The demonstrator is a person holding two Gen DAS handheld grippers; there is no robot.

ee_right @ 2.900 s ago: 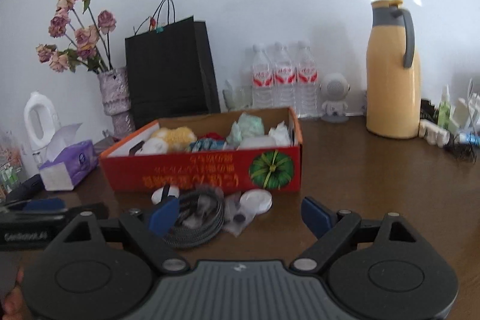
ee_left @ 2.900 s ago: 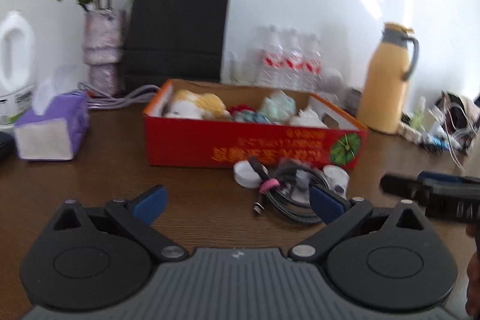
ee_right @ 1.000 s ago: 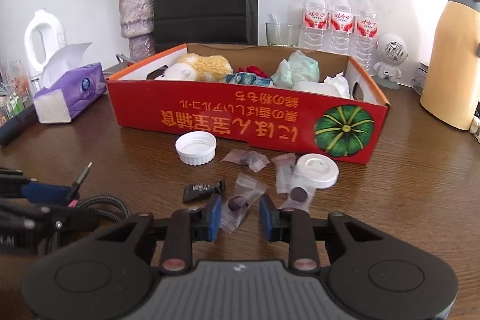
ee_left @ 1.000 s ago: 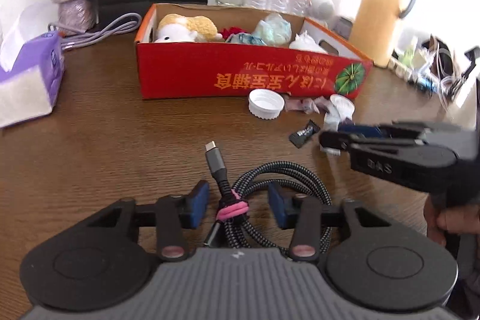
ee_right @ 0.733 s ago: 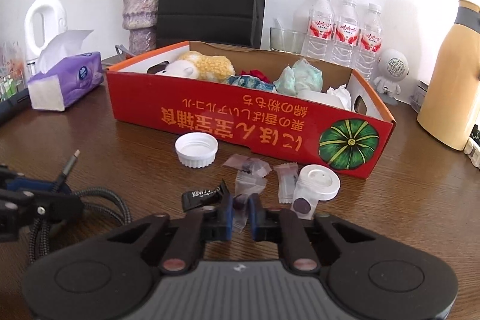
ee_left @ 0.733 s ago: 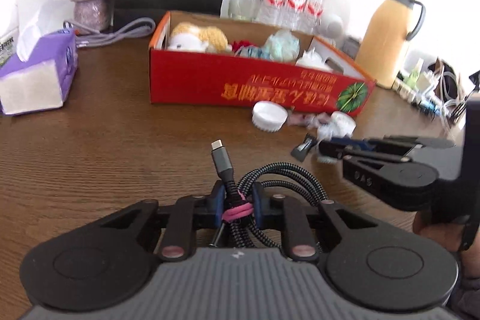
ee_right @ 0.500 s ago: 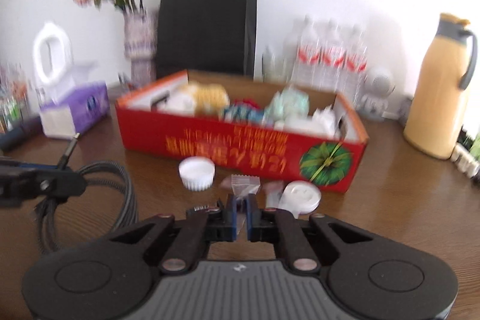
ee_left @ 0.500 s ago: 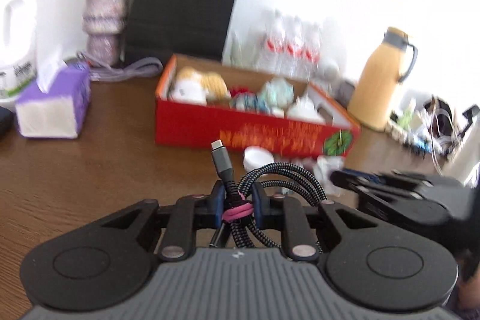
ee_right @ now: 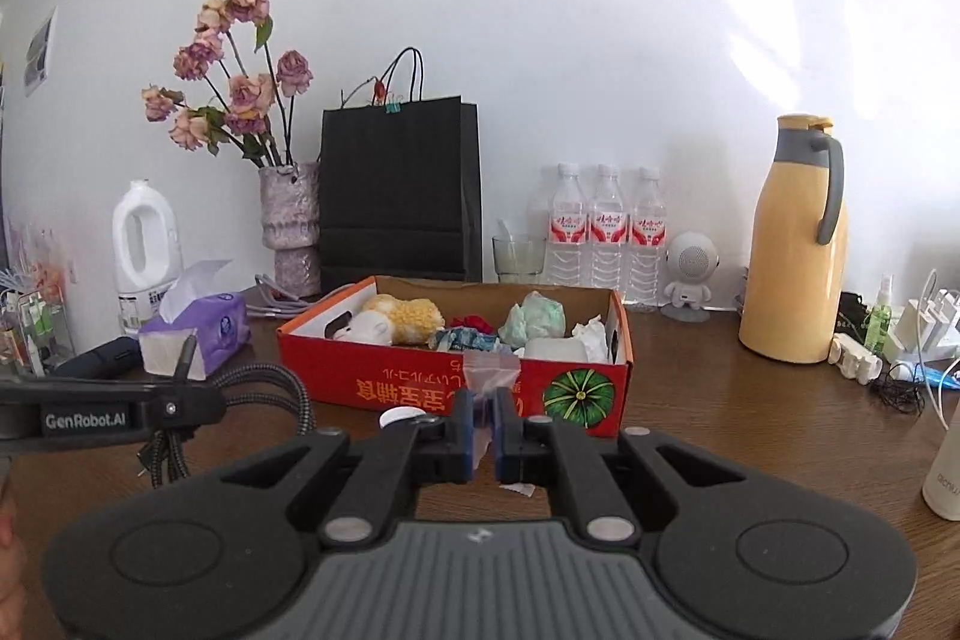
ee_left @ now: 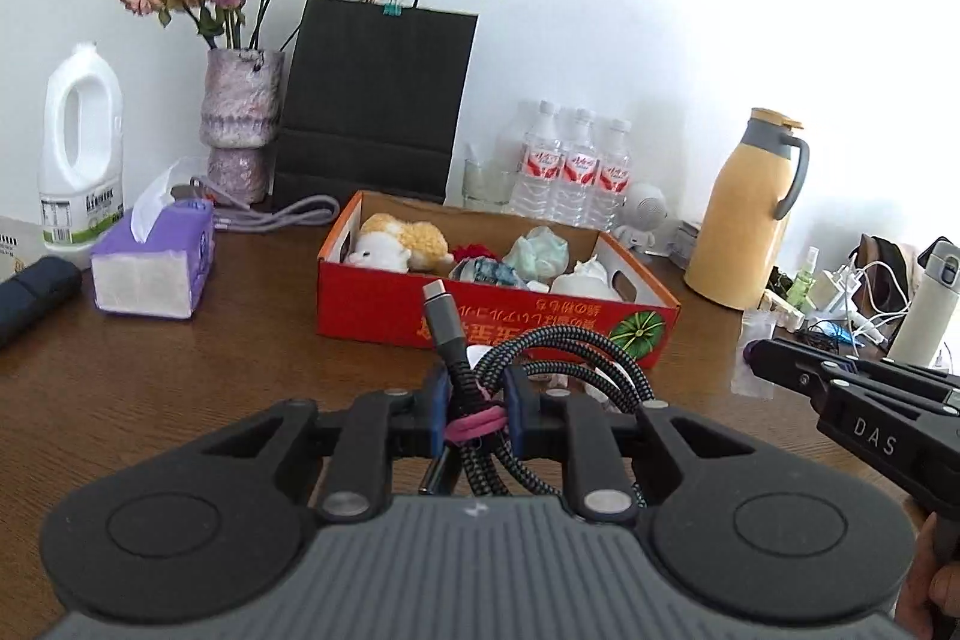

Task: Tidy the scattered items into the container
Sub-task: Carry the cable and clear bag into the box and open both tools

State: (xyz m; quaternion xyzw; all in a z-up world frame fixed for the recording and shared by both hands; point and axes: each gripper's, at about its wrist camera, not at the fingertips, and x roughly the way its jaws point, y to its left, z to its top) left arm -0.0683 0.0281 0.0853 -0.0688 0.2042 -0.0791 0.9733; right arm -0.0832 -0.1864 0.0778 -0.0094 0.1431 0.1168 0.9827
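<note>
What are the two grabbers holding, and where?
Left gripper pinches the coiled cable at its pink band. Right gripper pinches a small clear bag low down.

Coiled braided cable (ee_left: 543,358), clear sachet (ee_right: 489,370), both aloft

Bkgd, rear of wooden table (ee_right: 750,418), L to R along white wall: white jug (ee_right: 146,250); purple tissue box (ee_right: 198,334) in front of it; vase w/ dried roses (ee_right: 288,226); black paper bag (ee_right: 399,196), upright; glass (ee_right: 517,259); 3 water bottles (ee_right: 606,232) in a row; small white robot-shaped speaker (ee_right: 690,274); yellow thermos jug (ee_right: 795,244). Chargers + cables (ee_right: 924,334) far R. Lilac cable (ee_left: 270,217) near vase base.
</note>
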